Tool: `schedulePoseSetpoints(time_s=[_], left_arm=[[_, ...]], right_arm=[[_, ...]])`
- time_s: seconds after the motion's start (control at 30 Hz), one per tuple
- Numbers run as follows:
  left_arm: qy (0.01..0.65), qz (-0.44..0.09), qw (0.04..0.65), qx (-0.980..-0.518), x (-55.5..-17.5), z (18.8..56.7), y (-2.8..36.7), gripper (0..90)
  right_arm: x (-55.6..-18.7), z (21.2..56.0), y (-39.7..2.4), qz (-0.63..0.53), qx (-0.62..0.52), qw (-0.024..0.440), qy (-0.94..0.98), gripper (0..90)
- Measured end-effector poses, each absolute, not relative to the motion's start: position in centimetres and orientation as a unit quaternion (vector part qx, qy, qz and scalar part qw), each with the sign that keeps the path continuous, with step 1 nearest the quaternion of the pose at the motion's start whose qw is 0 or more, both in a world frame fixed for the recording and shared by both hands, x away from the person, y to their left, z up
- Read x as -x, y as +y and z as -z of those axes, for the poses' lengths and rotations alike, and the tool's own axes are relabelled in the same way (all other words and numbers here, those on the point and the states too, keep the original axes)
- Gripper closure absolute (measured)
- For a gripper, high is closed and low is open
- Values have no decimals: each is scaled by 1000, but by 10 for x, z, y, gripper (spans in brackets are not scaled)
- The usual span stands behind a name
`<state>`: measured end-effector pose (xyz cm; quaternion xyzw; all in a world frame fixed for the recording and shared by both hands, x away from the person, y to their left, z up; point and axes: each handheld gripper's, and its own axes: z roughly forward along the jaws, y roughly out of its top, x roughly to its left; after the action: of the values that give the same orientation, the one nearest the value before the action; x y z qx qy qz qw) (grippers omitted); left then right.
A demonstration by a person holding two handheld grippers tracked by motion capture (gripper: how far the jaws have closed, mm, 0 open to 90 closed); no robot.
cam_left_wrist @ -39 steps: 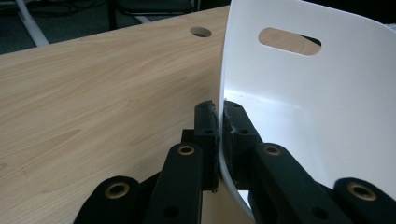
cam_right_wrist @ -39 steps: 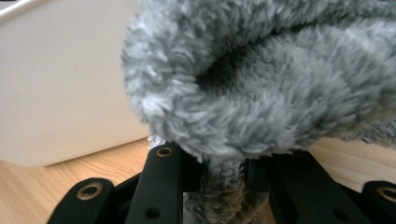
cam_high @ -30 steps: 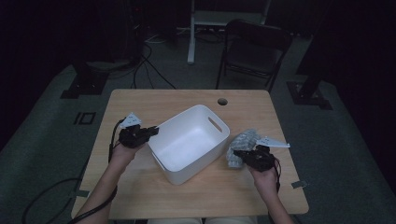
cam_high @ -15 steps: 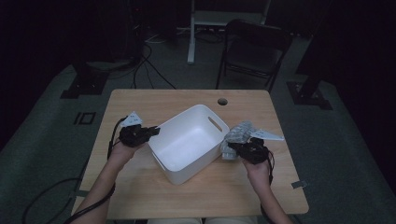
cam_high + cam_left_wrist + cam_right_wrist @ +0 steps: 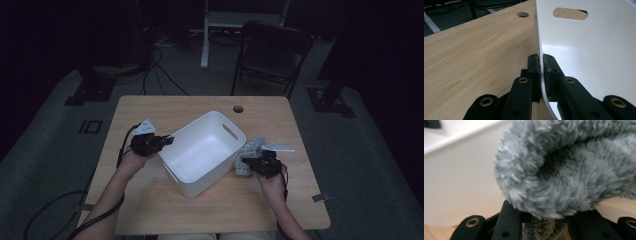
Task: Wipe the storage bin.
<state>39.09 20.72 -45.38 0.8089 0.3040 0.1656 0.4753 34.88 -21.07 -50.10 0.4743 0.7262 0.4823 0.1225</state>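
A white plastic bin (image 5: 202,150) with handle slots stands at an angle in the middle of the wooden table (image 5: 150,115). My left gripper (image 5: 167,141) is shut on the bin's left rim (image 5: 541,75), one jaw outside the wall and one inside. My right gripper (image 5: 246,164) is shut on a fluffy grey cloth (image 5: 249,150), close against the bin's right wall. In the right gripper view the grey cloth (image 5: 566,170) bulges over the jaws, and the bin wall (image 5: 459,177) stands just behind it.
A round cable hole (image 5: 238,108) is in the table's far edge. A dark folding chair (image 5: 272,50) and a white desk leg (image 5: 205,35) stand beyond the table. Cables (image 5: 50,220) trail on the floor at the left.
My right gripper has carried the grey cloth leftward toward the bin's right wall. The left gripper and the bin have not moved.
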Motion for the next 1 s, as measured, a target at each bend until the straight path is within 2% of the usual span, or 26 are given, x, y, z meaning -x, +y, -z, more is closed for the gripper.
schedulePoseSetpoints(time_s=[0.33,0.47,0.53,0.67,0.77,1.0], left_arm=[[303,-169,473,-810,-391,453,205,854],[305,-173,470,-810,-390,453,204,855],[308,-175,468,-810,-389,453,203,855],[307,-176,464,-812,-389,452,203,855],[306,-175,465,-812,-389,453,202,855],[300,-174,468,-812,-389,453,202,853]], right_arm=[[-362,540,-206,-430,-502,101,743,725],[-361,533,-206,-435,-507,92,739,726],[-353,520,-207,-461,-497,82,730,725],[-329,483,-198,-521,-441,91,725,724],[-321,469,-193,-537,-427,93,722,725],[-327,479,-192,-521,-435,106,726,725]])
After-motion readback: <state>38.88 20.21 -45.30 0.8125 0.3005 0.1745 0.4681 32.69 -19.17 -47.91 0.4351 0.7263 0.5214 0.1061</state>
